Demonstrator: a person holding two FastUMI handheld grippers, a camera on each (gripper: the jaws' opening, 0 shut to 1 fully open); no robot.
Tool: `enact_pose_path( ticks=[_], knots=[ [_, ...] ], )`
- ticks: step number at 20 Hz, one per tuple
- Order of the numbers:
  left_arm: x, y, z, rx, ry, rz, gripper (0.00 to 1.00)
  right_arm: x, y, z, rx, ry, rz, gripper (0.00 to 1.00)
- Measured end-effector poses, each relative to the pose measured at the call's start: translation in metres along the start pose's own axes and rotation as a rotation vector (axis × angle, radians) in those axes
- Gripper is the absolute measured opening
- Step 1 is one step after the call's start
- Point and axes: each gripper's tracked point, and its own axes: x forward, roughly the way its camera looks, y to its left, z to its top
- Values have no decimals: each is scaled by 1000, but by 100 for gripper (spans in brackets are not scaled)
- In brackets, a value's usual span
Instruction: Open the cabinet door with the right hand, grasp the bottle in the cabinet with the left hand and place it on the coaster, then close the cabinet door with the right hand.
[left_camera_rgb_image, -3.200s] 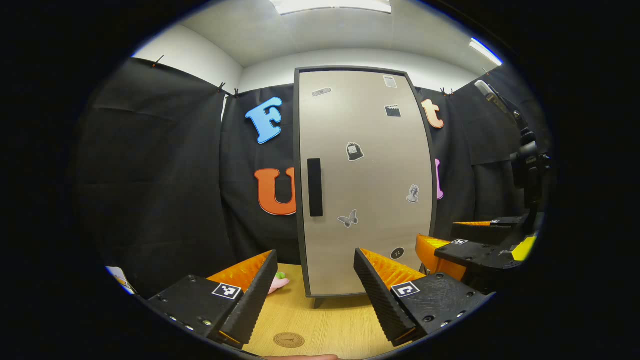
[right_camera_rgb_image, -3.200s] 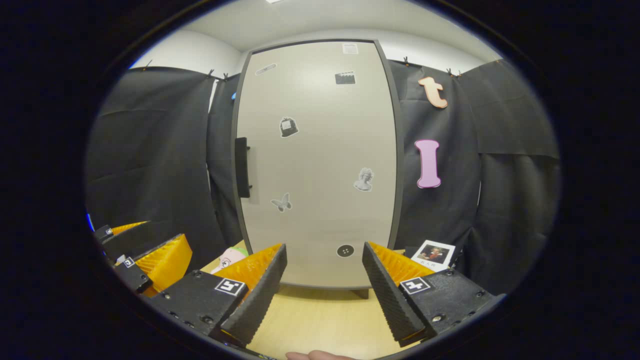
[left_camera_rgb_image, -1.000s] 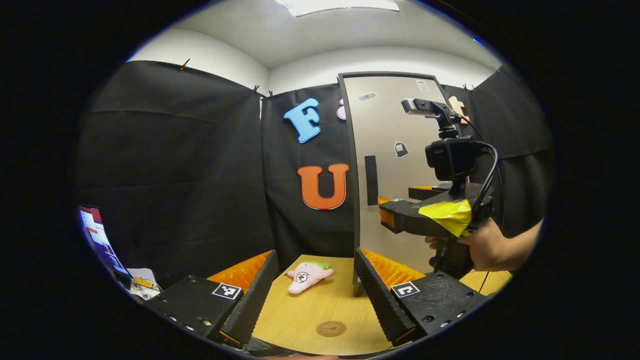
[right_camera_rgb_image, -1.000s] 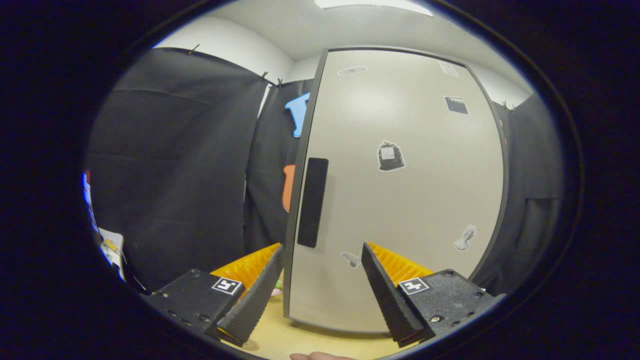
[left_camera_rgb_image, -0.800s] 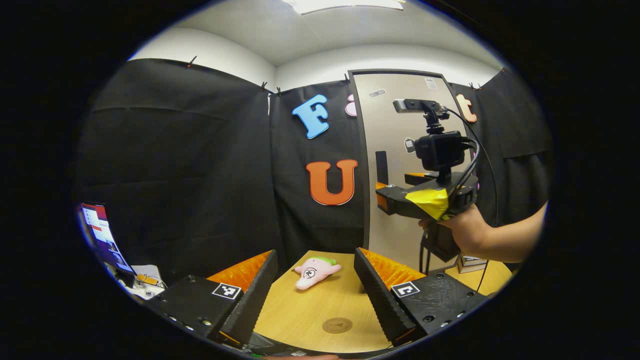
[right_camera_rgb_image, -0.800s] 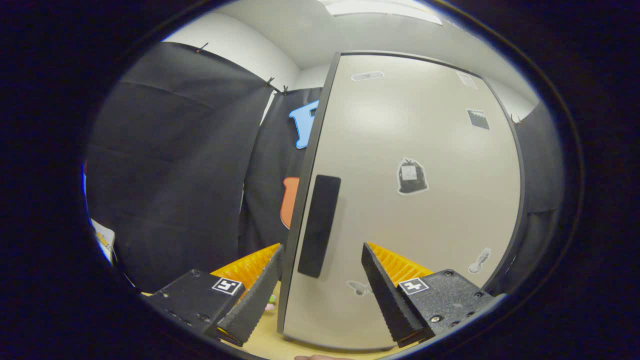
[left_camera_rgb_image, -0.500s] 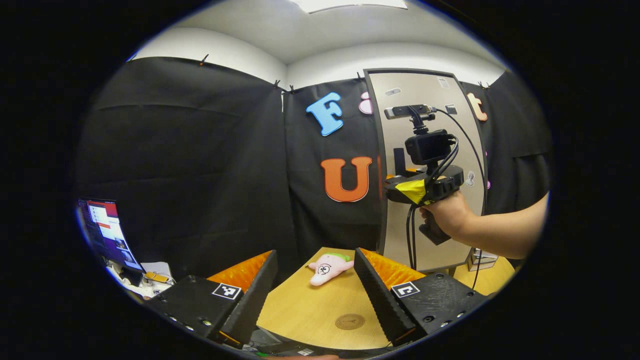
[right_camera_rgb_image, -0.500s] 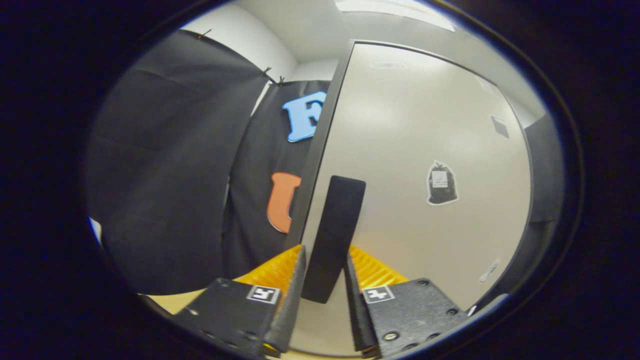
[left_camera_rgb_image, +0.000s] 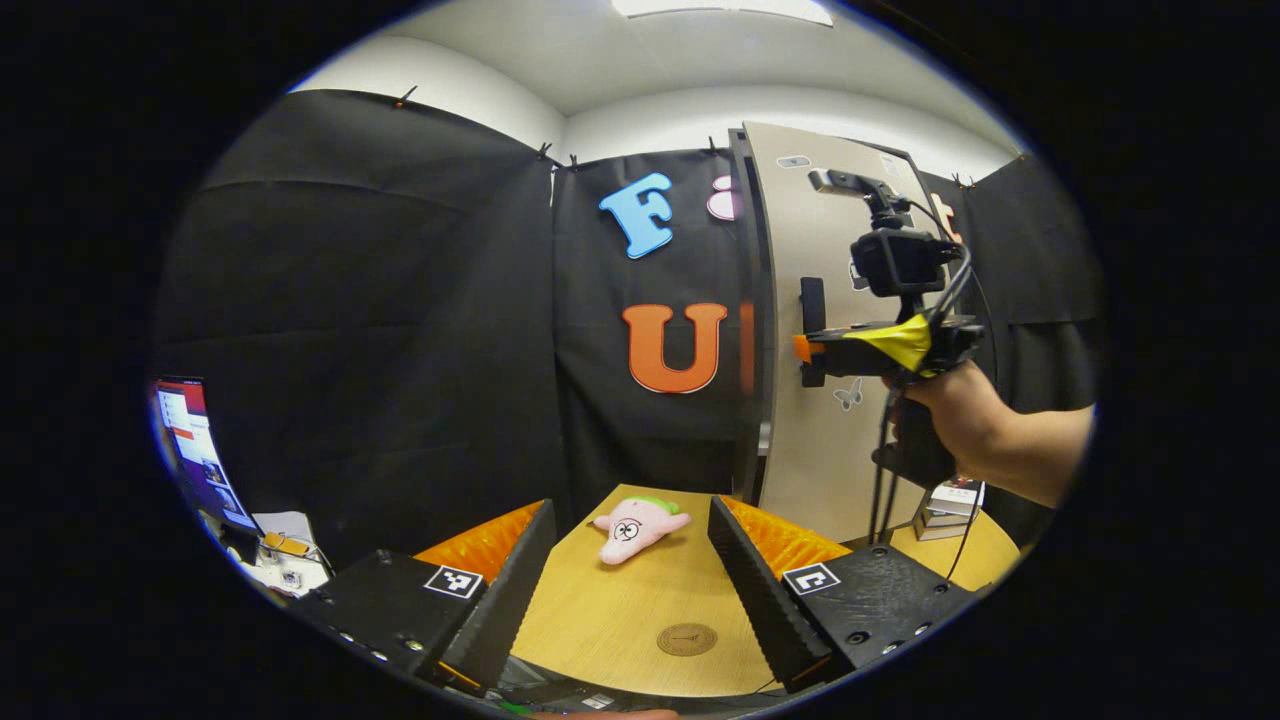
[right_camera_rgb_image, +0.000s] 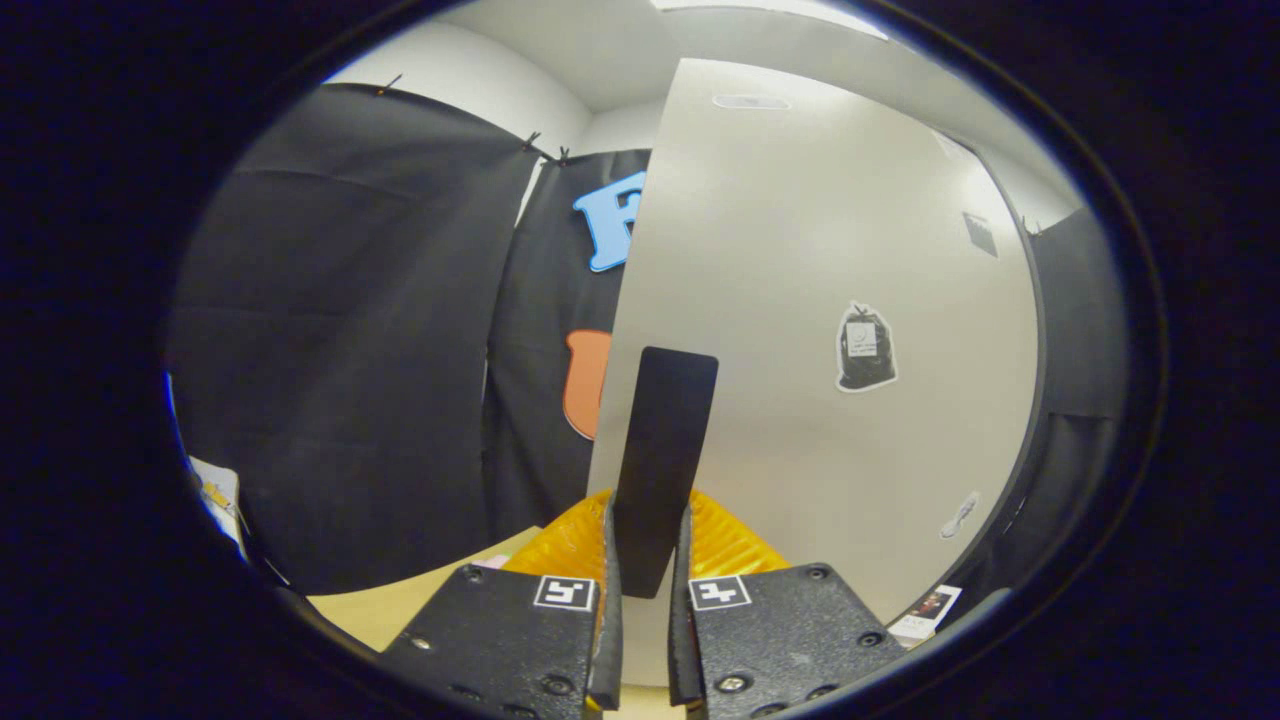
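Note:
The tall beige cabinet door (right_camera_rgb_image: 830, 330) has a black vertical handle (right_camera_rgb_image: 660, 470), and my right gripper (right_camera_rgb_image: 645, 570) is shut on its lower part. In the left gripper view the same right gripper (left_camera_rgb_image: 805, 348), held by a hand (left_camera_rgb_image: 950, 420), clamps the handle (left_camera_rgb_image: 812, 300); the door (left_camera_rgb_image: 835, 440) stands slightly ajar at its left edge. The bottle is hidden behind the door. A round brown coaster (left_camera_rgb_image: 686, 639) lies on the wooden table (left_camera_rgb_image: 590, 620) between the fingers of my left gripper (left_camera_rgb_image: 630, 590), which is open and holds nothing.
A pink plush toy (left_camera_rgb_image: 635, 522) lies on the table in front of the cabinet's left side. A small stack of books (left_camera_rgb_image: 948, 497) sits at the cabinet's right foot. A lit monitor (left_camera_rgb_image: 190, 440) and clutter stand off the table's left.
My right gripper went to the handle and shut on it, and the door's left edge has come a little away from the cabinet. The left gripper drew back and turned left.

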Motion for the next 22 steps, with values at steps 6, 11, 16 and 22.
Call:
enact_pose_path(
  ticks=[6, 11, 16, 22],
  knots=[
    [30, -30, 3, 2, 5, -122, 93, -70, -12, 5, 32, 68, 155, 21],
    [70, -82, 21, 27, -21, -244, 94, -138, -33, 6, 85, 101, 89, 19],
    [142, -161, 63, 41, -112, -356, 94, -190, -74, -1, 111, 129, -56, 20],
    [240, -264, 75, 20, -135, -402, 94, -217, -76, -6, 98, 161, -80, 18]
  ],
)
